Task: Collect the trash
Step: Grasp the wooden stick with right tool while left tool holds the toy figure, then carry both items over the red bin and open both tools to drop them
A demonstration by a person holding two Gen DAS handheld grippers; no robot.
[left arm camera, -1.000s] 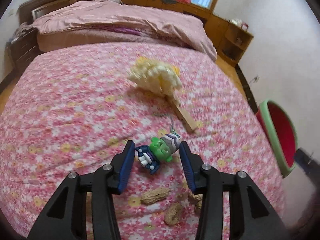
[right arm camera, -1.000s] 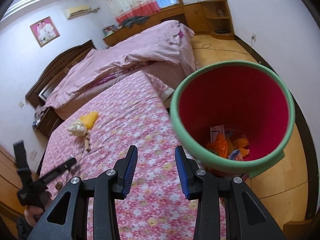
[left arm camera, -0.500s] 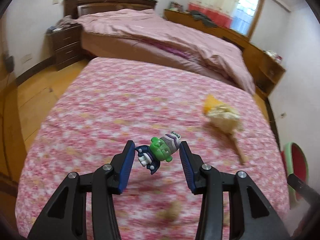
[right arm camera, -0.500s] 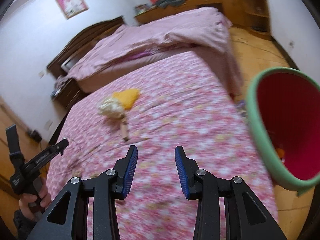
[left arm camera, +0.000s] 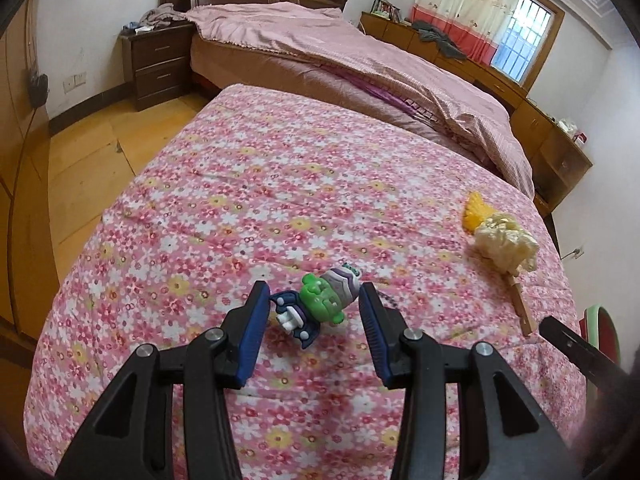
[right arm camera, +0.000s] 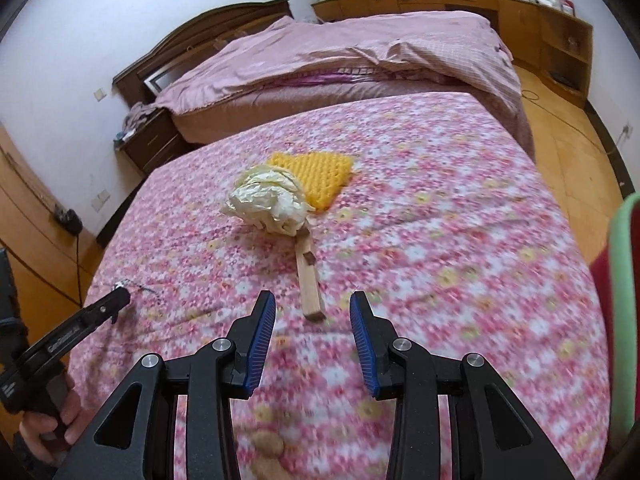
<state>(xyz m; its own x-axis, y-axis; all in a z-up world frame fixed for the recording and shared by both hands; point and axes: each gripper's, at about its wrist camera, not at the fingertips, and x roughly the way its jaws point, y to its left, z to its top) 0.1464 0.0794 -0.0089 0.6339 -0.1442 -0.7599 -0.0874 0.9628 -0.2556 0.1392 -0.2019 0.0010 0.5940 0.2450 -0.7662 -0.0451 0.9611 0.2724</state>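
Left tool (left arm camera: 314, 312) grasps one toy figure (left arm camera: 320, 304); right tool (right arm camera: 313, 320) released above one wooden stick (right arm camera: 308, 276).

Bedroom furniture beyond the floral spread

Ahead of both grippers: a bed with pink quilt (left arm camera: 360, 60), a dark nightstand (left arm camera: 156, 64) ahead-left, a curtained window (left arm camera: 508, 28) and wooden cabinets (right arm camera: 560, 40) ahead-right.

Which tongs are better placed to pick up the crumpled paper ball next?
Probably the right tongs: open, empty, facing the paper ball. The left tongs already hold the green toy, with the ball far off to their right.
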